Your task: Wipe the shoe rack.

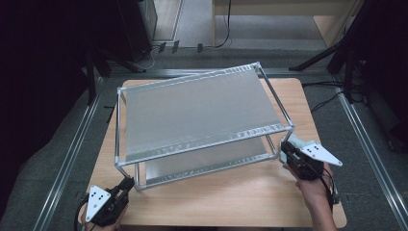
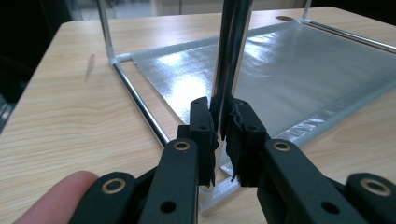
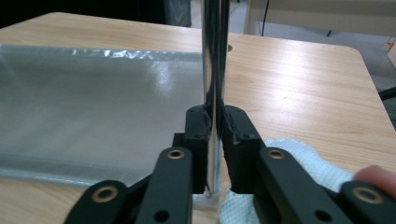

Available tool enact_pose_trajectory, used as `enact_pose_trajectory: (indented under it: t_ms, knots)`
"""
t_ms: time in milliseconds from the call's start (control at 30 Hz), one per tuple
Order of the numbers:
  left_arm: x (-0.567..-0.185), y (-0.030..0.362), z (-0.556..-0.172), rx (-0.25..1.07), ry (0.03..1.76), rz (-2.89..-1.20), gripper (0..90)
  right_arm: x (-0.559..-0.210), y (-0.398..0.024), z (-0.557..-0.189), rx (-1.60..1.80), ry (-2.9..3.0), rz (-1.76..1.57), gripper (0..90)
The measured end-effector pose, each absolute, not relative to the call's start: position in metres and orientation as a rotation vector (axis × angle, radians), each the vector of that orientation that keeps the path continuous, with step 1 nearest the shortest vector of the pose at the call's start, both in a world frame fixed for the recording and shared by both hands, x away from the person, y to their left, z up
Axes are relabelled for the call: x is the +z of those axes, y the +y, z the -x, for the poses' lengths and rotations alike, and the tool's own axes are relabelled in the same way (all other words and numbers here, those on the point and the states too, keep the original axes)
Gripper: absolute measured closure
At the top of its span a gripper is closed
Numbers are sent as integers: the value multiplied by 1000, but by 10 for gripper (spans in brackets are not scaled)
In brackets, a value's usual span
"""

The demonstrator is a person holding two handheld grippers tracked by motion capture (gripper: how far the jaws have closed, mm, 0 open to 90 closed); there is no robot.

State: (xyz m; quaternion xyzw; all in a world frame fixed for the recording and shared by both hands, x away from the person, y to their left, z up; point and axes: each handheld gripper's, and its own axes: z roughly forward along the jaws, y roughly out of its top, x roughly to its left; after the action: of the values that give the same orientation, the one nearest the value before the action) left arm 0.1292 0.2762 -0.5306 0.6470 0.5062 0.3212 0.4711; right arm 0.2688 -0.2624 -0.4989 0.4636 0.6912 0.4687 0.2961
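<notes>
Wooden table [image 1: 231,202]; white cloth [image 3: 303,158] on it.

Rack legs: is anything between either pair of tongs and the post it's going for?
Nothing visible. The left tongs are shut on the near left post of the rack, and the right tongs on the near right post.

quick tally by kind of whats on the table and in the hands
two-tier metal rack: 1
white cloth: 1
hand-held gripper: 2, left shut on the rack's near-left post, right shut on its near-right post
total: 4
</notes>
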Motion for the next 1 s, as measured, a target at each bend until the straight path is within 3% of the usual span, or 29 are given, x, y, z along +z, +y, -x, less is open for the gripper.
enact_pose_trajectory:
  t_ms: [67, 167, 267, 433, 733, 833, 1000]
  knots:
    - [-530, 276, -128, 774, 1237, -1572, 786, -495, -271, -264, 1291, 1846, -1208, 599]
    - [-530, 278, -128, 758, 1223, -1565, 764, -484, -286, -256, 1373, 1857, -1155, 493]
    - [-531, 279, -130, 753, 1231, -1571, 761, -478, -296, -251, 1452, 1816, -1158, 517]
    - [-531, 277, -130, 762, 1233, -1570, 775, -493, -278, -262, 1322, 1815, -1204, 587]
    - [-531, 274, -126, 772, 1209, -1583, 806, -507, -270, -271, 1324, 1805, -1249, 804]
    - [-531, 275, -124, 757, 1203, -1584, 805, -506, -273, -269, 1315, 1829, -1230, 796]
    - [-529, 279, -123, 721, 1191, -1553, 767, -495, -299, -259, 1426, 1777, -1208, 604]
